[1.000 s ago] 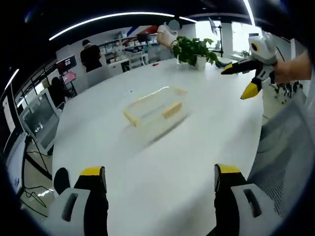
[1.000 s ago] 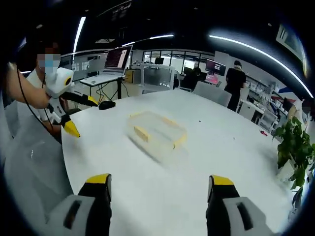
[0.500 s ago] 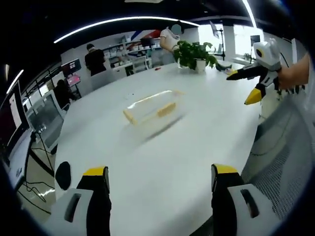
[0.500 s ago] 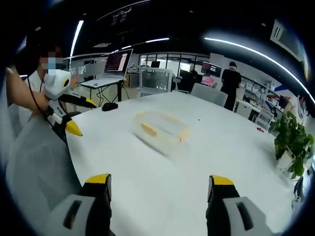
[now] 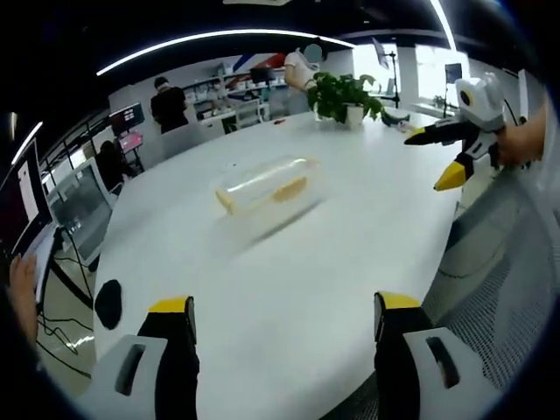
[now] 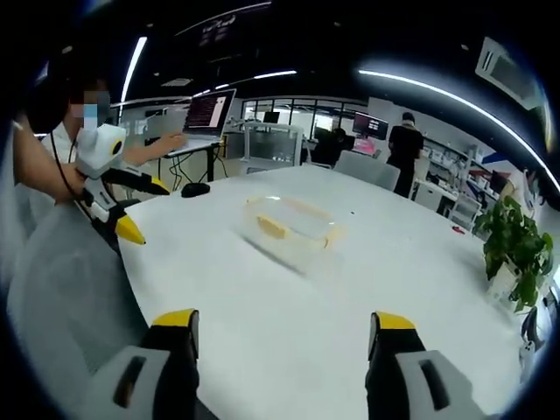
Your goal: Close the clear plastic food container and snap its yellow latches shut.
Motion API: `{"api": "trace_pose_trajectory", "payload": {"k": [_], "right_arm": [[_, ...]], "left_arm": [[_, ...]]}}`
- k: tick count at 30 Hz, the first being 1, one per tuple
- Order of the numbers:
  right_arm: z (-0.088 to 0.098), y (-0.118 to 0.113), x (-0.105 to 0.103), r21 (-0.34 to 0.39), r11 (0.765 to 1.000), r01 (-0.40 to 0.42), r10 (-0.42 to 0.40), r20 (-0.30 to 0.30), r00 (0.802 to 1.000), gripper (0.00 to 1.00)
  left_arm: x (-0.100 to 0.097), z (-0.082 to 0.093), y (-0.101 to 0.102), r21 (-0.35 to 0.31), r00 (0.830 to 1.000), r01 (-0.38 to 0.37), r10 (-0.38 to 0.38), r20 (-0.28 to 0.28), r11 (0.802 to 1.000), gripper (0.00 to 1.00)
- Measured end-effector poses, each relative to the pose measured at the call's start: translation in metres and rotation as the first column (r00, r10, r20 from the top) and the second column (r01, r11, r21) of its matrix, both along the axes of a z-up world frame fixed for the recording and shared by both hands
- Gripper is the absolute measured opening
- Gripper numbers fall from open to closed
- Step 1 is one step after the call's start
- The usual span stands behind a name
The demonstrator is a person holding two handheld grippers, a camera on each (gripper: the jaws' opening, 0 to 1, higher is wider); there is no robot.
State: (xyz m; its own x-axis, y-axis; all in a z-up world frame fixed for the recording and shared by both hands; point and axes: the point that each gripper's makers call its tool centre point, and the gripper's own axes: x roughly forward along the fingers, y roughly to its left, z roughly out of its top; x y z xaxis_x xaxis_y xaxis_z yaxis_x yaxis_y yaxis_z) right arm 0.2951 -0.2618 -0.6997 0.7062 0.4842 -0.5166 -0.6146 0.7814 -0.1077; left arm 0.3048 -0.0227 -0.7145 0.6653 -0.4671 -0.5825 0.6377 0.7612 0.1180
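Lying alone near the middle of the white round table point(image 5: 289, 289), the clear plastic food container point(image 5: 265, 185) shows yellow latches point(image 6: 272, 227) along its sides; motion blur hides whether the lid is pressed down. Both grippers stand well apart from it, over the near edge of the table. The left gripper point(image 5: 278, 319) has its two yellow-tipped jaws spread wide with nothing between them, and the right gripper point(image 6: 282, 332) is released in the same way, also holding nothing. Between the jaws and the container the table top is bare. A potted plant point(image 5: 346, 92) stands on the far side of the table, and a dark computer mouse point(image 6: 195, 188) lies near its edge beside a laptop point(image 6: 208, 114). People stand at desks with monitors point(image 5: 79, 206) in the background.
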Motion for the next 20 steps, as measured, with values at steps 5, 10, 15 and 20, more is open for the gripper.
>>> {"api": "trace_pose_trajectory", "payload": {"k": [5, 10, 15, 20], "right_arm": [[-0.0022, 0.0004, -0.0006, -0.007, 1.000, -0.003, 0.003, -0.004, 1.000, 0.79], [-0.0029, 0.0014, -0.0015, -0.003, 1.000, -0.006, 0.006, -0.010, 1.000, 0.79], [-0.0039, 0.0018, -0.0019, 0.000, 1.000, -0.007, 0.007, -0.015, 1.000, 0.79], [-0.0035, 0.0025, -0.0019, 0.002, 1.000, -0.010, 0.010, -0.013, 1.000, 0.79]], "left_arm": [[-0.0005, -0.0002, 0.0003, -0.004, 1.000, 0.000, 0.000, -0.001, 1.000, 0.83], [-0.0014, -0.0010, -0.0002, -0.002, 1.000, 0.006, -0.006, -0.001, 1.000, 0.84], [-0.0019, 0.0009, -0.0047, -0.024, 1.000, 0.017, -0.017, 0.004, 1.000, 0.84], [-0.0017, 0.0014, -0.0028, -0.017, 1.000, 0.014, -0.014, 0.006, 1.000, 0.84]]}}
